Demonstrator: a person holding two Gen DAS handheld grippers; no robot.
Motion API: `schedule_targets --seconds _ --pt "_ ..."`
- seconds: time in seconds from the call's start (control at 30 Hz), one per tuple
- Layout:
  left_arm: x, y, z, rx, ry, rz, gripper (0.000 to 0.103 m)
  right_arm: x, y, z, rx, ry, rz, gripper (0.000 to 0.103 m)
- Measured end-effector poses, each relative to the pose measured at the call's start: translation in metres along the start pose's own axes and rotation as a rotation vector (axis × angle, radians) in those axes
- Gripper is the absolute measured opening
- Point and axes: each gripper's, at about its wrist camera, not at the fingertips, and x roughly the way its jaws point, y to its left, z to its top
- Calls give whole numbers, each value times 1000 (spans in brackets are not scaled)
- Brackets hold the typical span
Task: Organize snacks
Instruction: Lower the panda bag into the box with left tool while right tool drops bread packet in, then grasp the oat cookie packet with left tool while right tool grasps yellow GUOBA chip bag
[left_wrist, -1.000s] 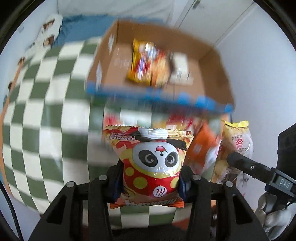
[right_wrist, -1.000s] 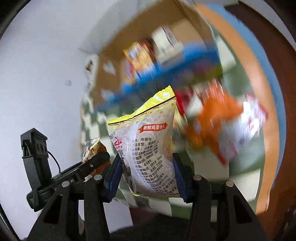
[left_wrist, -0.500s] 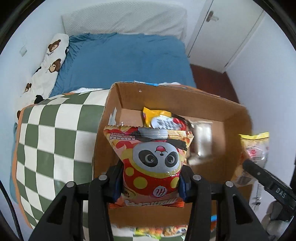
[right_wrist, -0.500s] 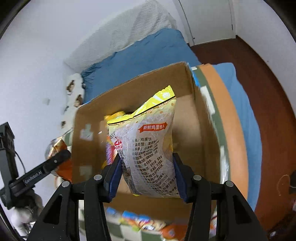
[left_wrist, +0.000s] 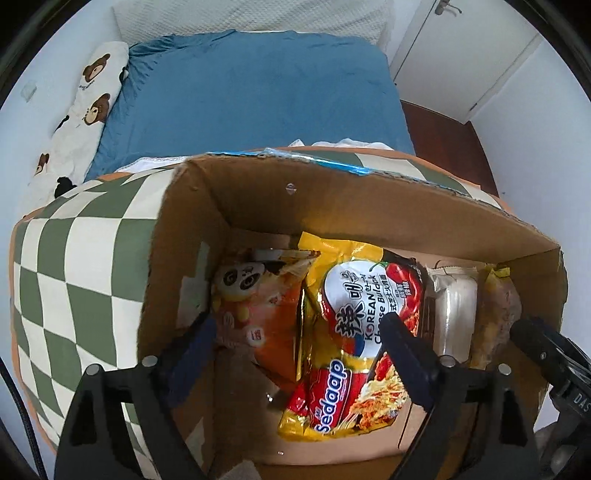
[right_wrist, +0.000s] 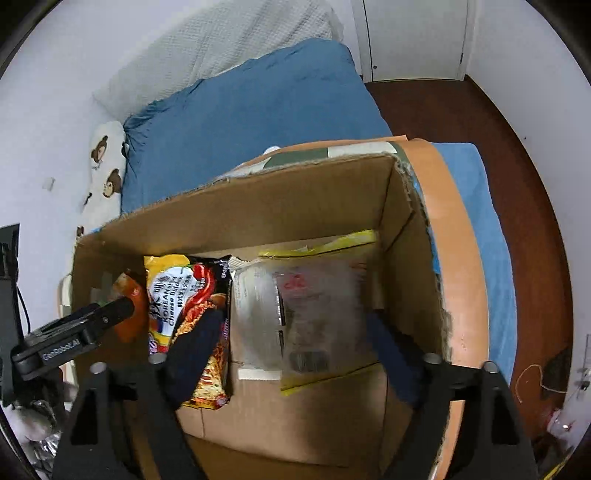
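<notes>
Both your grippers, left (left_wrist: 295, 332) and right (right_wrist: 295, 332), have just opened empty over the cardboard box (left_wrist: 369, 210); panda bag (left_wrist: 255, 302) at 9 o'clock inside.

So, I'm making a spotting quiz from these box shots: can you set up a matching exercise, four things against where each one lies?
Things:
1. panda snack bag
2. Sedaap noodle packet
3. clear egg-biscuit bag
4. blue bedsheet

Places:
A. middle of the cardboard box
B. beyond the box's far wall
C. box end beside the checkered cloth
D. box end beside the orange border

Pairs: 1-C, 2-A, 3-D, 4-B
</notes>
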Motion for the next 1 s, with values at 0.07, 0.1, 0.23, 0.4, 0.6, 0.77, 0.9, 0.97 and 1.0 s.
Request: schedule_targets --seconds 0.07,0.1,0.23,0.4,0.6,0.77,0.9,0.97,1.0 --pt "1 -1 0 2 -4 -7 91 0 2 0 -4 2 5 91" --pt "1 -2 -1 1 -5 -12 91 1 2 1 -5 1 3 91" --pt "-10 -4 -7 5 -41 -13 91 -1 1 -3 3 -6 2 91" --pt "-29 -9 -22 24 -99 -1 91 -9 3 -23 -3 -22 -19 92" --pt "-58 -12 -52 39 -185 20 91 -26 7 -50 -21 -59 -29 92" --pt "-84 -18 -77 68 -260 40 91 -50 16 -74 -57 -125 -49 91" --pt "-104 -18 -98 82 -305 40 91 -76 23 -97 -75 -180 -44 91" --pt "-114 -20 -110 83 -322 34 91 -88 26 -107 -84 -205 -42 92" --pt "-118 -21 -116 88 -329 33 91 -94 28 -112 -88 -218 -41 91"
